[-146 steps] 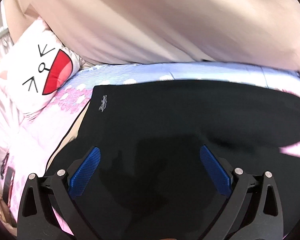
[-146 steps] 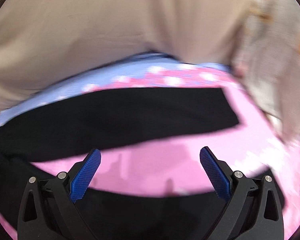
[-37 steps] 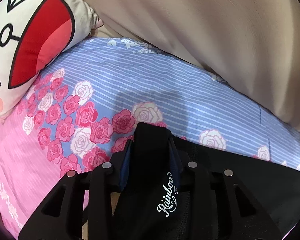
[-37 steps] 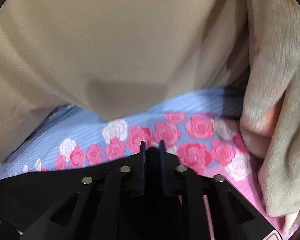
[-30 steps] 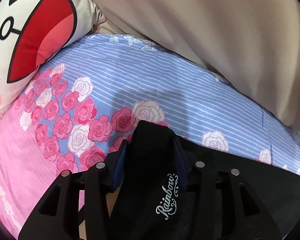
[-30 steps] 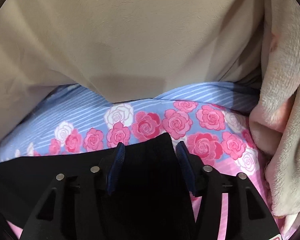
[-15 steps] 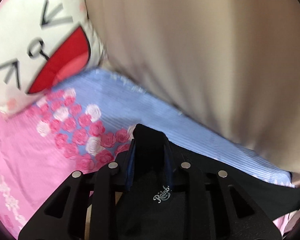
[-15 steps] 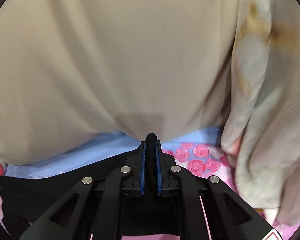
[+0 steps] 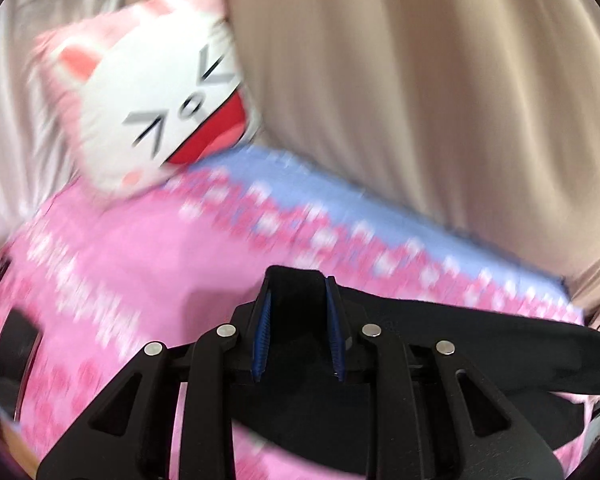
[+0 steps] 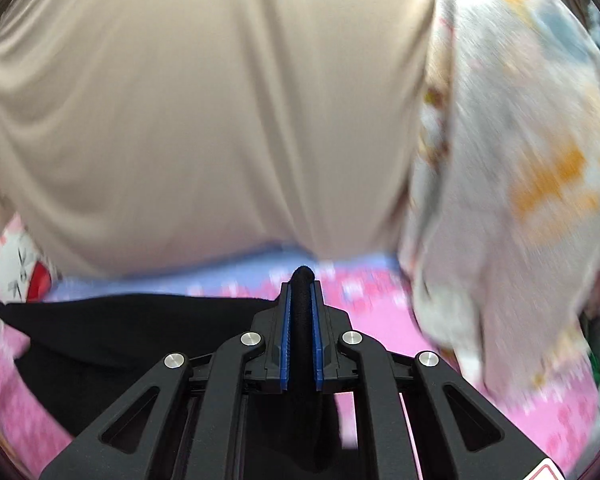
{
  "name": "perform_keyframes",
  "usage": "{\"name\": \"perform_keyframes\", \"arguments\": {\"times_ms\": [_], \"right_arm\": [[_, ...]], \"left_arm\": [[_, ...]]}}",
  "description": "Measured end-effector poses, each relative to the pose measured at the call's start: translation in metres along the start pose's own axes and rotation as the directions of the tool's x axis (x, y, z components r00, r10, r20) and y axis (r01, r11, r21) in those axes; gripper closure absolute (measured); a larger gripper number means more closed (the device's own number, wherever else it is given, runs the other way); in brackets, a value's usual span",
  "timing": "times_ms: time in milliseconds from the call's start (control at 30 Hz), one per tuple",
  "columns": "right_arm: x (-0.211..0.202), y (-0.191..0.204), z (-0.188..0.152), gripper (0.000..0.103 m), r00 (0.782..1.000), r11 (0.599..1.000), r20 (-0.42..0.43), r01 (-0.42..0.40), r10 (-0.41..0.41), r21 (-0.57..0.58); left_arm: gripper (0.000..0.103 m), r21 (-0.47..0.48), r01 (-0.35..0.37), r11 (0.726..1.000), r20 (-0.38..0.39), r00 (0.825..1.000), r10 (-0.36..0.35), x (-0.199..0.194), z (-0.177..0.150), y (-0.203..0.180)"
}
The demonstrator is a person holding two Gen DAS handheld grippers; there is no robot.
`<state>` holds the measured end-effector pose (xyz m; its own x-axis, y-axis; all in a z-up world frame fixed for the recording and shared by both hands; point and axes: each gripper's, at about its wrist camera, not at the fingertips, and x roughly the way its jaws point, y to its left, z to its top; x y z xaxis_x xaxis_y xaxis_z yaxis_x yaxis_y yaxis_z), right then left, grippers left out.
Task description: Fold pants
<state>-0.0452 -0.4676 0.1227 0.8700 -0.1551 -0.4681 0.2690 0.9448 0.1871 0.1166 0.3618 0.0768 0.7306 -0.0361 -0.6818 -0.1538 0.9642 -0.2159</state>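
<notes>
Pants (image 9: 480,344), black, pinched at lower centre in both views: left gripper (image 9: 298,316) clamps a thick fold, right gripper (image 10: 301,320) a thin edge. Cloth spans sideways between them, w/ rest sagging onto pink floral bedspread (image 9: 140,264). Left view only: cat-face pillow (image 9: 156,112) upper left; right view: beige curtain (image 10: 204,100).

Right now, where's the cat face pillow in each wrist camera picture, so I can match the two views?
Left wrist: the cat face pillow fills the upper left, large, propped against the beige curtain.
Right wrist: the same pillow is only a sliver at the far left edge, below the curtain.
Shared landmark: the black pants, stretched between both grippers.
</notes>
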Motion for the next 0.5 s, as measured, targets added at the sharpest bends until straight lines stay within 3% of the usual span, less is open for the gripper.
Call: {"name": "perform_keyframes", "arguments": {"times_ms": [133, 200, 267, 300, 367, 400, 500], "right_arm": [[0.002, -0.016, -0.072, 0.093, 0.987, 1.0, -0.161, 0.013, -0.012, 0.004], [0.008, -0.02, -0.104, 0.089, 0.973, 0.999, -0.228, 0.046, -0.043, 0.009], [0.013, -0.033, -0.133, 0.088, 0.961, 0.996, -0.272, 0.072, -0.053, 0.058], [0.012, -0.041, -0.14, 0.084, 0.959, 0.992, -0.279, 0.086, -0.058, 0.09], [0.001, -0.056, -0.146, 0.065, 0.962, 0.982, -0.262, 0.117, -0.074, 0.152], [-0.01, -0.058, -0.146, 0.064, 0.966, 0.976, -0.24, 0.137, -0.094, 0.169], [-0.04, -0.053, -0.137, 0.054, 0.978, 0.971, -0.172, 0.151, -0.119, 0.186]], "left_arm": [[0.076, -0.042, -0.063, 0.997, -0.129, 0.99, 0.057, 0.022, -0.055, 0.029], [0.074, -0.054, -0.135, 0.989, -0.196, 0.973, 0.122, 0.035, -0.078, 0.038], [0.068, -0.099, -0.133, 0.986, -0.227, 0.968, 0.108, 0.04, -0.095, 0.049], [0.061, -0.147, -0.113, 0.983, -0.241, 0.968, 0.075, 0.04, -0.1, 0.055], [0.046, -0.23, -0.067, 0.971, -0.235, 0.972, 0.011, 0.03, -0.103, 0.066], [0.038, -0.26, -0.048, 0.964, -0.224, 0.975, -0.012, 0.025, -0.104, 0.069], [0.036, -0.311, -0.016, 0.95, -0.168, 0.985, -0.038, 0.0, -0.099, 0.075]]}}
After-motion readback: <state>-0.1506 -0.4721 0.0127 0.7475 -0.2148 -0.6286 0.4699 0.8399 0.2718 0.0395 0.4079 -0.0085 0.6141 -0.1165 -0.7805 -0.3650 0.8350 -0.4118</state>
